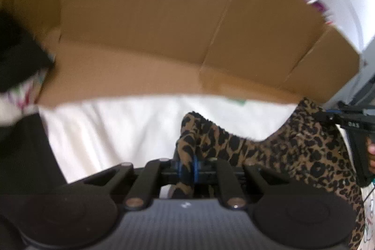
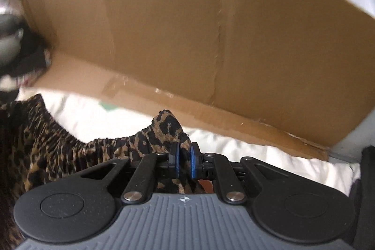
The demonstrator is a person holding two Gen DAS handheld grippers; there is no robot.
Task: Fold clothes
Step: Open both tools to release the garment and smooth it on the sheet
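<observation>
The leopard-print garment (image 2: 58, 147) is pinched at each waistband corner by the left gripper (image 1: 187, 168) and right gripper (image 2: 184, 162), fingers pressed onto fabric, likely so it spreads flat over the white bedding (image 1: 117, 128); cardboard box (image 2: 187, 39) at twelve o'clock.

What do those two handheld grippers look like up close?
Both are black. The left gripper and right gripper have blue-edged finger pads, black link bars with silver rivets, round black discs either side, and a ribbed grey body bearing a small white mark.
</observation>
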